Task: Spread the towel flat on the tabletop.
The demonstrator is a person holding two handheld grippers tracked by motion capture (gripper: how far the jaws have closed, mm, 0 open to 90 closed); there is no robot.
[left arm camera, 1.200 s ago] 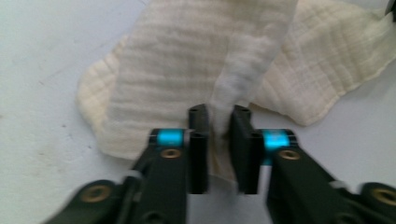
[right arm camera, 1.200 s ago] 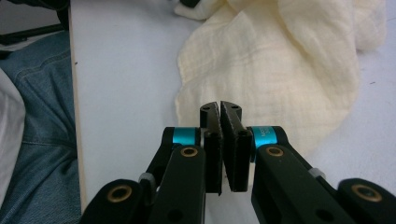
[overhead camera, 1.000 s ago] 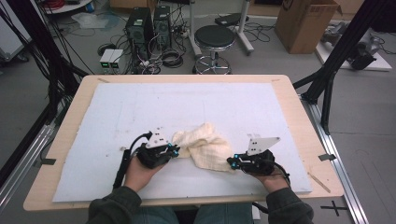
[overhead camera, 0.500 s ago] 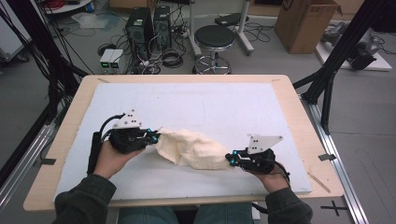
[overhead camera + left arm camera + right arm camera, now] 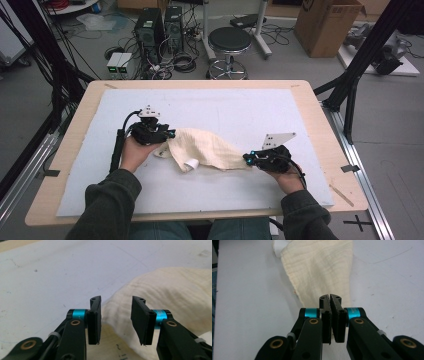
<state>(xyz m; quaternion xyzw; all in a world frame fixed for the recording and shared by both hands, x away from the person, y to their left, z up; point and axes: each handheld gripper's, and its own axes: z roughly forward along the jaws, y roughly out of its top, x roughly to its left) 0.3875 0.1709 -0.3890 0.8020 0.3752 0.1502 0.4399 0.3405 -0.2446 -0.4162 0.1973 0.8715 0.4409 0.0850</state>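
Pinching one end of the cream cloth [image 5: 210, 151], the right hand-held gripper [image 5: 248, 159] is closed on it. At the cloth's other end, the left hand-held gripper [image 5: 170, 134] has just been opening; its jaws stand apart, the cloth between them unpressed.

A wooden counter [image 5: 70, 150] fills the lower half of the high view, topped by a white sheet [image 5: 240, 107]. Beyond its far edge, a grey floor [image 5: 30, 95] stretches across the top of the frame. A round black stool [image 5: 229, 40] stands at upper centre, black computer towers [image 5: 159, 22] and tangled cables [image 5: 182, 60] to its left. A cardboard box [image 5: 327, 25] sits at upper right. Black frame struts [image 5: 357, 75] slant along both sides.
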